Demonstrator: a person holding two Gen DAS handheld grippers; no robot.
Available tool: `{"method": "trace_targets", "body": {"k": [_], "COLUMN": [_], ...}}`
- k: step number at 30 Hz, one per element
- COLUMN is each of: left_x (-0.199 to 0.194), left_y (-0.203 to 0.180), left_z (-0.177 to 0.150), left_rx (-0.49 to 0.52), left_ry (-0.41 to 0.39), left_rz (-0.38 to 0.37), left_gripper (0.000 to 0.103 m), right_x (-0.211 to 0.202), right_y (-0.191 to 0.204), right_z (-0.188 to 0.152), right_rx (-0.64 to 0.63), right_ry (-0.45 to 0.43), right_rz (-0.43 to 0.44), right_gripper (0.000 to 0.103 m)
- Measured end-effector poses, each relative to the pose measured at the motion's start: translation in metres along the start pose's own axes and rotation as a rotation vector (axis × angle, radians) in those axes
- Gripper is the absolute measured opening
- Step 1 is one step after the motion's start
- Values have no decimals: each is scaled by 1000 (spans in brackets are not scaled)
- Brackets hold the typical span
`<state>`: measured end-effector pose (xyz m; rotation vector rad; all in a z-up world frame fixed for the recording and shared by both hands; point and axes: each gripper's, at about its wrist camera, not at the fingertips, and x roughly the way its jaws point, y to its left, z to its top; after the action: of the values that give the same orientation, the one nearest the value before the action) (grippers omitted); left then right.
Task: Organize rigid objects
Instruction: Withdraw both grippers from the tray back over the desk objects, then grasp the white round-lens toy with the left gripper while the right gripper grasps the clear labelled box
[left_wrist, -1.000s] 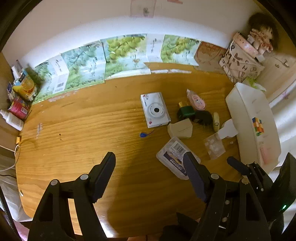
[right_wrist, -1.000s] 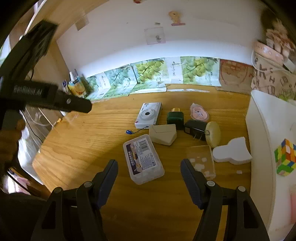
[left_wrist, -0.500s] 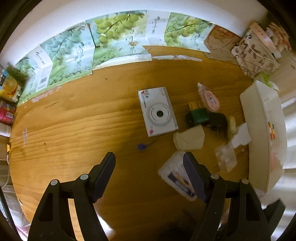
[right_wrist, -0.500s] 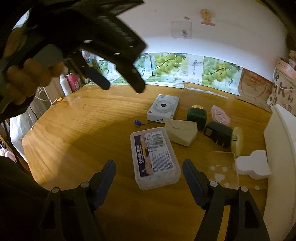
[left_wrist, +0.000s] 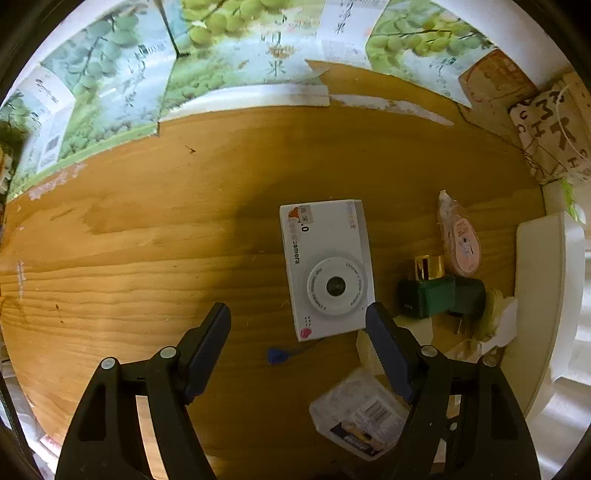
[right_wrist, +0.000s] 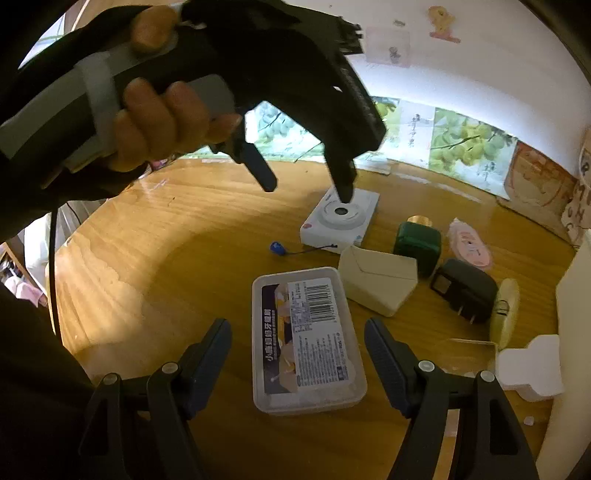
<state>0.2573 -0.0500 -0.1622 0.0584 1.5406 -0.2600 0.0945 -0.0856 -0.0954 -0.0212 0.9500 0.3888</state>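
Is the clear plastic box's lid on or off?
On: the labelled lid sits flush over the clear plastic box, which lies flat on the table.

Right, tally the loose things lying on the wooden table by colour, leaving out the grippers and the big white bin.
White: 2, the camera and foam piece.
Clear: 1, the labelled plastic box.
Beige or cream: 2, the envelope-shaped case and oval piece.
Green: 1, the bottle.
Black: 1, the plug adapter.
Pink: 1, the tape dispenser.
Total: 8.
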Motion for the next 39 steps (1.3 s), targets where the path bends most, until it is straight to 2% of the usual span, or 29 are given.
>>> {"method": "trace_targets", "body": {"k": [9, 23, 29, 33, 36, 39], "left_x": [20, 42, 50, 55, 55, 54], "left_y": [-7, -18, -22, -28, -32, -35], "left_z": [10, 19, 32, 34, 35, 34], "left_rx": [-11, -14, -3, 9, 19, 34], "left_ry": [43, 86, 77, 78, 79, 78], "left_rz": [-6, 30, 47, 63, 64, 73], "left_gripper": [78, 79, 78, 77, 74, 62], "right_x": [9, 15, 17, 20, 24, 25], "right_y": [4, 5, 7, 7, 7, 8], "right_z": [4, 2, 2, 0, -1, -1], "right_rx": [-30, -32, -34, -15, -9, -9], "right_ry": [42, 95, 113, 140, 169, 171], "right_rz": [20, 13, 4, -16, -36, -38], "right_gripper": [75, 75, 75, 69, 64, 64]}}
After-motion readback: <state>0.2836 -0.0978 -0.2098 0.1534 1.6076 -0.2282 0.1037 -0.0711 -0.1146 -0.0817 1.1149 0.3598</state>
